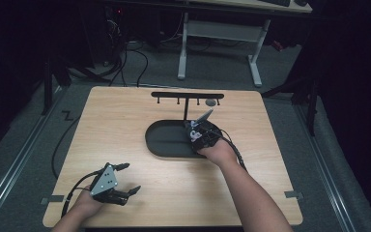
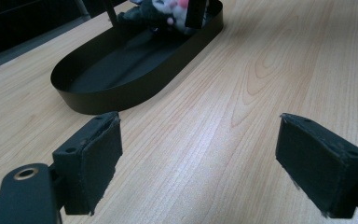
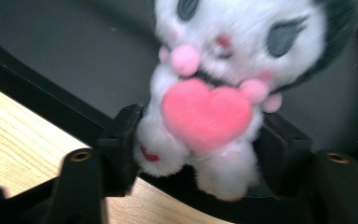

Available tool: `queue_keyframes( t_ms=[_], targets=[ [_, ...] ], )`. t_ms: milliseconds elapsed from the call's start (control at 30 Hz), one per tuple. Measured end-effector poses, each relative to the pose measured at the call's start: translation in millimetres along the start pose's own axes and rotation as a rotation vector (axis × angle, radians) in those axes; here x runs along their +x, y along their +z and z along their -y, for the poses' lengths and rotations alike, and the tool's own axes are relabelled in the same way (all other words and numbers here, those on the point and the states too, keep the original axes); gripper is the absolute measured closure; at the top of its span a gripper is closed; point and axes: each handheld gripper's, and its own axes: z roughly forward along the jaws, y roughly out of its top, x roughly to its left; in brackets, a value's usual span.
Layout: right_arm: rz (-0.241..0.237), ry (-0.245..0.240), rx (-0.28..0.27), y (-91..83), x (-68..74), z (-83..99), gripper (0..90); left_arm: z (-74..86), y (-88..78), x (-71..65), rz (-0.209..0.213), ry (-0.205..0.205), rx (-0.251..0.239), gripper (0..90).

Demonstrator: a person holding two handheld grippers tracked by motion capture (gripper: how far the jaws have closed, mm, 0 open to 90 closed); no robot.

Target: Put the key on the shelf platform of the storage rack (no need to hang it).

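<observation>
High view puts the wooden desk (image 1: pixel 125 135) across the middle of the frame, and I see a black oval tray (image 1: pixel 166 140) lying at its centre. Behind the tray, toward the upper middle of the frame, stands a black T-shaped rack (image 1: pixel 187 95) with small hooks under its bar; something small and grey hangs or sits near its right end, too small for me to tell. A second, white-legged table (image 1: pixel 222 34) stands on the floor beyond, at the top of the frame, with cables on the carpet to its left.

My right tool (image 1: pixel 204 129) is over the right end of the tray, with the hand (image 1: pixel 217 152) just below it and the forearm running down to the bottom right. In the right gripper view its jaws are closed in on a white plush toy (image 3: pixel 214 116), pressing its body from both sides; the toy holds a pink heart (image 3: pixel 206 116) on its chest and hangs above the tray floor (image 3: pixel 74 56), near the tray's rim.

My left tool (image 1: pixel 125 179) rests low on the desk at the lower left of the high view, well apart from the tray, pointing right. In the left gripper view its jaws stand wide apart with nothing between them, bare wood ahead, and the tray with the toy at the upper middle.

I can read no writing or labels anywhere.
</observation>
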Motion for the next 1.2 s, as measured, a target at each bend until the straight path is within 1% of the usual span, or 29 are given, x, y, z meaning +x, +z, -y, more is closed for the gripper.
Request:
queue_keyframes(
  t_ms=[33,67,133,200,233,267,400,433,500,567,700,767,867,900,967,1067,1133,1200],
  targets=[
    [-0.005,0.029,0.009,-0.8,1.8,0.5,33.4,0.0,0.0,-0.1,0.000,0.000,0.001,15.4],
    [-0.001,0.014,0.008,-1.7,0.9,0.5,31.6,0.0,0.0,-0.1,0.000,0.000,0.000,15.4],
    [0.006,0.014,0.001,-4.2,1.3,1.3,30.7,0.0,0.1,-0.2,0.000,0.001,0.000,15.4],
    [0.003,0.011,-0.013,-8.5,1.3,2.7,29.5,-0.1,0.4,-0.3,0.001,0.003,0.000,15.4],
    [-0.001,0.018,-0.022,-11.3,1.7,3.6,29.4,-0.1,0.5,-0.3,0.002,0.003,0.001,15.4],
    [0.003,0.012,-0.028,-14.4,1.4,4.5,29.2,-0.1,0.6,-0.3,0.003,0.003,0.002,15.4],
    [0.000,0.013,-0.064,-27.4,2.5,10.3,29.0,-0.3,0.9,0.0,0.005,0.006,0.004,15.4],
    [0.014,0.009,-0.067,-31.5,3.0,12.0,29.1,-0.3,1.1,0.0,0.006,0.007,0.006,15.4],
    [0.010,0.011,-0.081,-38.0,4.2,16.5,29.2,-0.5,1.6,-0.3,0.008,0.006,0.008,15.4],
    [-0.004,0.020,-0.108,-42.8,4.5,22.5,29.2,-0.6,2.0,-0.6,0.007,0.009,0.011,15.4],
    [-0.003,0.027,-0.127,-49.3,3.0,35.7,29.2,-0.8,2.2,-1.9,0.007,0.017,0.017,15.4],
    [-0.007,0.033,-0.143,-50.8,1.9,42.3,28.8,-0.8,2.6,-2.1,0.007,0.017,0.018,15.4],
    [0.003,0.017,-0.174,-51.7,-0.7,51.6,27.9,-0.9,2.8,-2.2,0.004,0.015,0.020,15.4],
    [-0.004,0.020,-0.183,-52.0,-1.6,54.8,27.3,-0.9,2.8,-2.1,0.003,0.017,0.022,15.4],
    [-0.015,0.011,-0.199,-52.7,-3.7,61.0,24.1,-0.9,2.7,-2.4,0.001,0.019,0.024,15.4],
    [-0.020,0.030,-0.232,-53.0,-7.8,71.3,22.6,-1.1,2.9,-2.9,-0.002,0.024,0.027,15.4],
    [0.007,0.036,-0.248,-52.5,-9.5,78.5,22.5,-1.1,3.3,-3.0,-0.003,0.025,0.029,15.4],
    [-0.006,0.039,-0.268,-51.9,-12.3,86.4,22.4,-1.2,3.6,-2.8,-0.004,0.023,0.030,15.4]
  ],
)
